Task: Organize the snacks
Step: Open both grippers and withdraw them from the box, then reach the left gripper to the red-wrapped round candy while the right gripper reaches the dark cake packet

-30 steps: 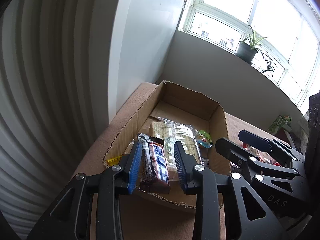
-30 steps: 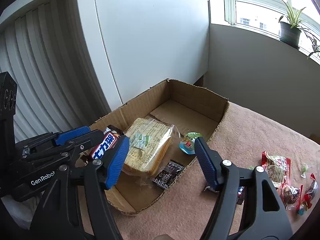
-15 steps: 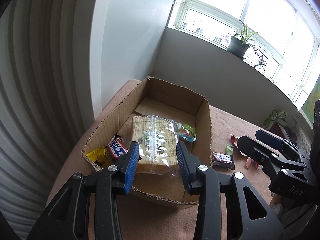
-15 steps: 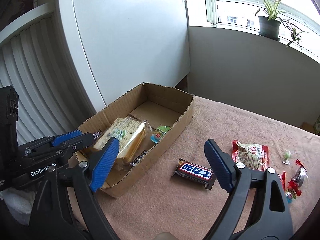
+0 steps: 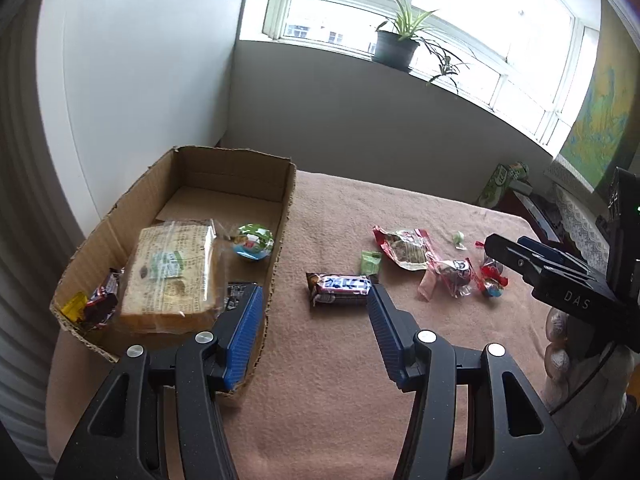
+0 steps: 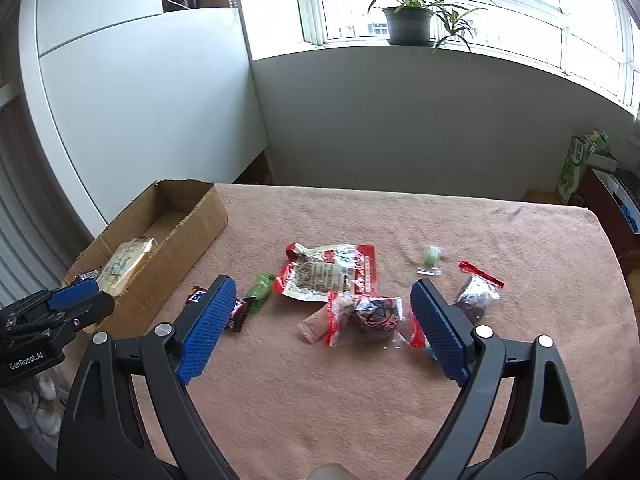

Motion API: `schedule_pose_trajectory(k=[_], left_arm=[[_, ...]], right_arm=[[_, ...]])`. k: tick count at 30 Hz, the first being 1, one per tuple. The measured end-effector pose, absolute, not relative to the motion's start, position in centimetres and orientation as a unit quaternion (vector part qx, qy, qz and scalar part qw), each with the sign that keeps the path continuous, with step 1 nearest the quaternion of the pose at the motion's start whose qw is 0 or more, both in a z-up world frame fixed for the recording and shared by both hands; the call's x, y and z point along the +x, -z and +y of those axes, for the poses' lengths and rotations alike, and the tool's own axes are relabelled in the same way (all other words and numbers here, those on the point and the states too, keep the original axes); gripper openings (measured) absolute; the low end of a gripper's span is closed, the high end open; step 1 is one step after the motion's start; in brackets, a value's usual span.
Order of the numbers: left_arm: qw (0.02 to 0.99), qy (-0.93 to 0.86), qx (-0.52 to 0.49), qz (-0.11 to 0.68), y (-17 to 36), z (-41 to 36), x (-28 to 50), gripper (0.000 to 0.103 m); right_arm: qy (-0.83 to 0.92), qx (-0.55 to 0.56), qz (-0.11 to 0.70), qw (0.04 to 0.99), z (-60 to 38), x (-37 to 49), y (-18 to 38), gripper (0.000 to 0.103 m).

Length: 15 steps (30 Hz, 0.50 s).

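Held the left gripper (image 5: pixel 316 332) apart, just opened wider, nothing between its blue pads. Held the right gripper (image 6: pixel 322 330) spread wide and empty too. Left the cardboard box (image 5: pixel 280 240) at the table's (image 6: pixel 520 240) left edge, bread pack (image 5: pixel 172 272) inside. Left the chocolate bar (image 5: pixel 340 286) and red snack bag (image 6: pixel 332 272) mid-table.

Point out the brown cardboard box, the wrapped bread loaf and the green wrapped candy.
Brown cardboard box (image 5: pixel 286 216), left wrist view, right wall.
Wrapped bread loaf (image 5: pixel 172 272), left wrist view, top face.
Green wrapped candy (image 6: pixel 431 258), right wrist view, centre.
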<state>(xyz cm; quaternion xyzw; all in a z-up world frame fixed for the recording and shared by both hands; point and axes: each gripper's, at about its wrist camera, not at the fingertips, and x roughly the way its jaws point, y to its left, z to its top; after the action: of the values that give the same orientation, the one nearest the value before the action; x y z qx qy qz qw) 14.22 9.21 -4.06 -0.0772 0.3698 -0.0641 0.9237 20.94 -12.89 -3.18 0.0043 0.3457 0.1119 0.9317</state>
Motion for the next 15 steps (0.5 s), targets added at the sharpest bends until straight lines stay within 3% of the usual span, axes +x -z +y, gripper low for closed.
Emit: schedule_pose_trajectory(k=[15], left_arm=[[0.892,0.176,0.045,0.413,5.3,-2.5,19.3,0.054]], right_arm=[[-0.023,0.129,0.425,0.896,-24.5,24.9,7.3,0.091]])
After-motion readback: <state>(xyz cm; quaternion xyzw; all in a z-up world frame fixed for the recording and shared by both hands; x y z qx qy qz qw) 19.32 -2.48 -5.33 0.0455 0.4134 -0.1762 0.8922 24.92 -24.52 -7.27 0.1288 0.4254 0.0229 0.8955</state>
